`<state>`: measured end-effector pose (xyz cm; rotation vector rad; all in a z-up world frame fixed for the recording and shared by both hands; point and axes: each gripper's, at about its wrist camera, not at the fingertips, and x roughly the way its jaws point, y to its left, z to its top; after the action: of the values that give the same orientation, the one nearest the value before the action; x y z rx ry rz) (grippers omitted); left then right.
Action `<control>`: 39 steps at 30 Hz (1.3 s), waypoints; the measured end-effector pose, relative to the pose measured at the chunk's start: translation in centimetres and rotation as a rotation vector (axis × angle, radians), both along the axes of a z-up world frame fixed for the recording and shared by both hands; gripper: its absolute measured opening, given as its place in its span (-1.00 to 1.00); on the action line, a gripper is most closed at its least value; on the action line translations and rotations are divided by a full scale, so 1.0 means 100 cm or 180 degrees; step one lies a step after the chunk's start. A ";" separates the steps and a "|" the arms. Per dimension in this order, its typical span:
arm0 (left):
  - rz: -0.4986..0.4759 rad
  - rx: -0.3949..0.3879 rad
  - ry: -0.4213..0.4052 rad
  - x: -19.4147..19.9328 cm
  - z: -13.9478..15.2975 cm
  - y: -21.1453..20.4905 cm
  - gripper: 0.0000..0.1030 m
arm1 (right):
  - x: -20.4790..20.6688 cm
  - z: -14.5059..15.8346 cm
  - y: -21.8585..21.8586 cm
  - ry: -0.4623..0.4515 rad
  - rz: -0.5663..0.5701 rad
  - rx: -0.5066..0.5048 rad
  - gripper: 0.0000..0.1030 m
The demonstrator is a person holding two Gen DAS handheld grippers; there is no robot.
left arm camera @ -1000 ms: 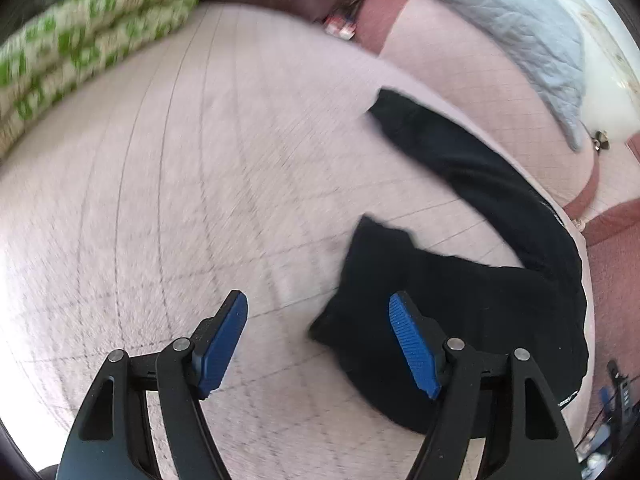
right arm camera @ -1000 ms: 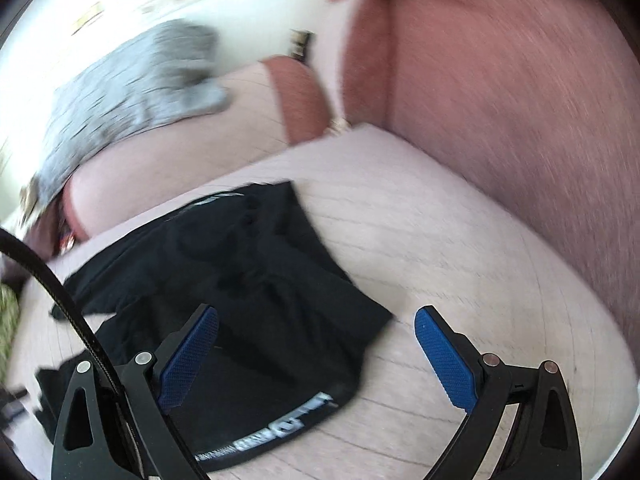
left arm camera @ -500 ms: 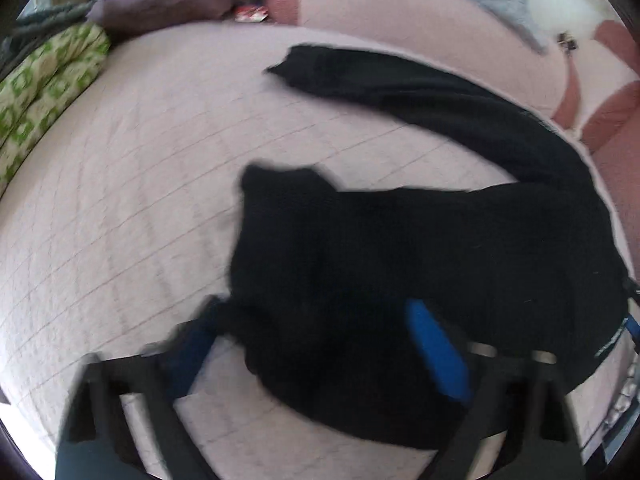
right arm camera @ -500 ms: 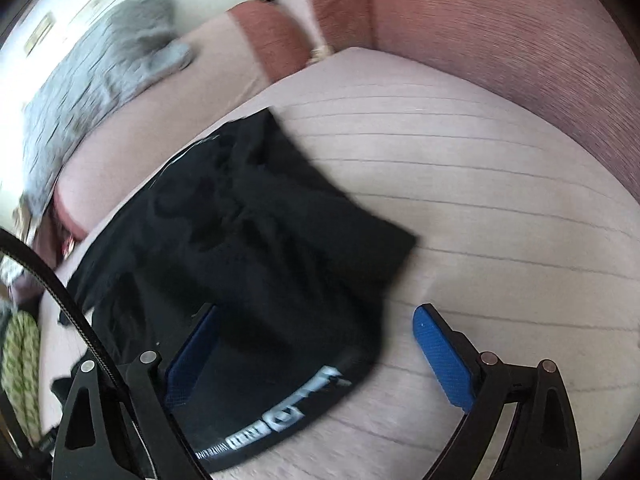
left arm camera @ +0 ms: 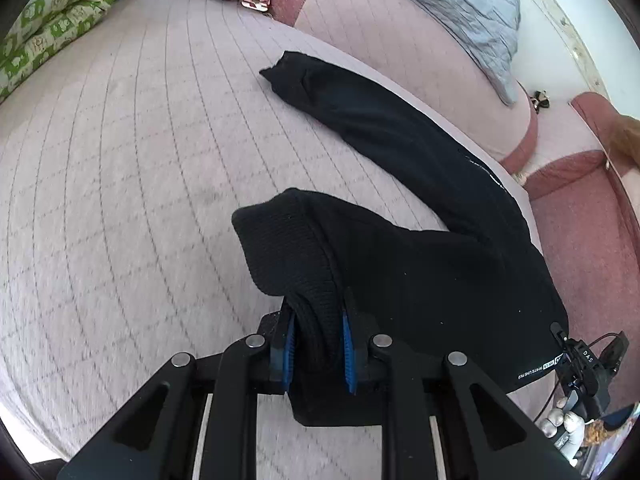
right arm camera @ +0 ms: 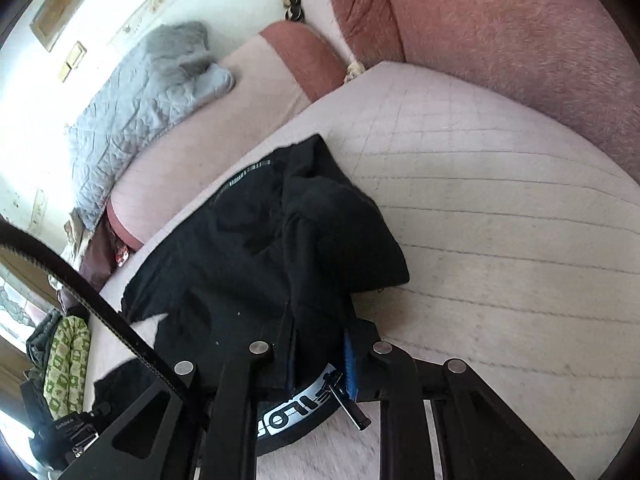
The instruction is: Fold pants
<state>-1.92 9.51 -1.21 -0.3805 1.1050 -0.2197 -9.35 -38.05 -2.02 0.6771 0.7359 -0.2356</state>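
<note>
**Both grippers closing on the pants**

We see the black pants spread on the pale quilted bed, one leg stretched toward the grey blanket. Our left gripper is closing, its fingers pinching a leg cuff. Our right gripper is closing on the printed waistband, fabric between its fingers.

The pants are plain black with a ribbed black cuff and small white lettering, and their waistband at the bottom of the right wrist view carries a white-grey band with black letters. The mattress cover is pale pink, quilted in a grid of thin lines. Upper left lies a green-and-white patterned blanket, upper right a grey quilted blanket, with the sofa cushion dusty red
</note>
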 end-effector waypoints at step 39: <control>0.0185 -0.0120 -0.0025 -0.002 0.011 0.030 0.07 | -0.036 0.009 0.012 0.0175 0.0088 -0.0385 0.10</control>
<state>-2.13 12.48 -0.15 -0.4443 1.0818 -0.1908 -12.96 -36.84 -1.11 0.5472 0.7767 -0.2721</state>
